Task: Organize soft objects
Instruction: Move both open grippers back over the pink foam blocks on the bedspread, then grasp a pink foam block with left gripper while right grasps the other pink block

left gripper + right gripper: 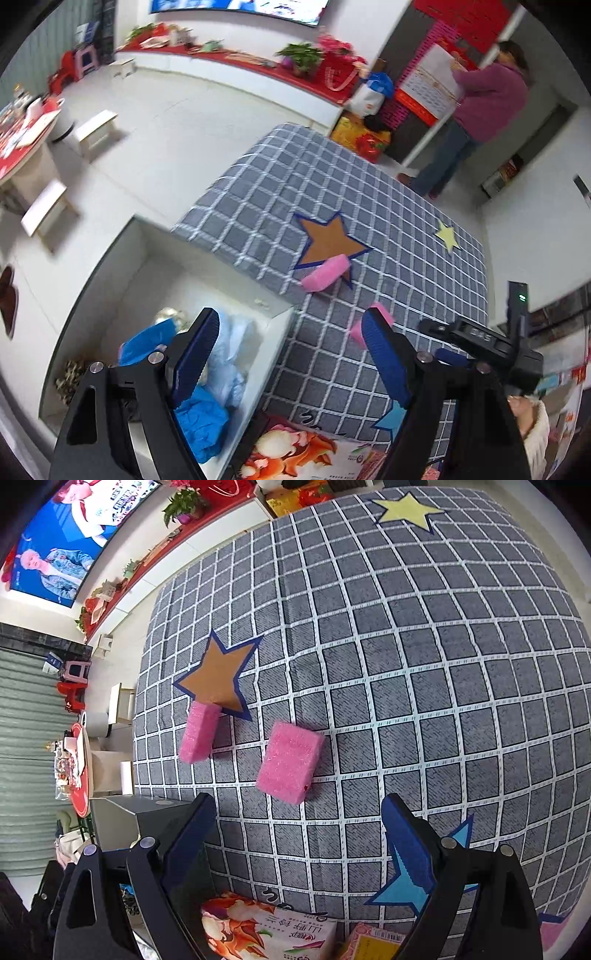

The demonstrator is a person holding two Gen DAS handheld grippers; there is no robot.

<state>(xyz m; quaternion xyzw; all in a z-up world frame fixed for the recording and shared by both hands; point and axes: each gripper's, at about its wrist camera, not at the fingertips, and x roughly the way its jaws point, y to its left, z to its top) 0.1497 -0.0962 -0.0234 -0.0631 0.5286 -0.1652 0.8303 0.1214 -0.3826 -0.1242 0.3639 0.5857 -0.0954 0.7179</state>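
Where the grey checked cloth covers the table, it fills most of the right wrist view and the middle of the left wrist view. Beside the table's edge stands a white box, open at the top, with crumpled blue and pale plastic pieces lying inside it. On the cloth lie paper stars: a brown star with a blue border, a yellow star farther off, and a light blue star near the front edge, partly hidden by the right gripper's finger. A printed packet with an orange and white picture lies at the front edge of the table.

Two pink sponges sit on the cloth, near each other but apart. The larger-looking pink sponge lies flat just ahead of the right gripper, whose jaws stand wide with nothing between them. The narrower pink sponge touches one point of the brown star.

The left gripper hangs over the box's edge and the table, its jaws also wide and empty. A person in a purple top stands in the background by a doorway.
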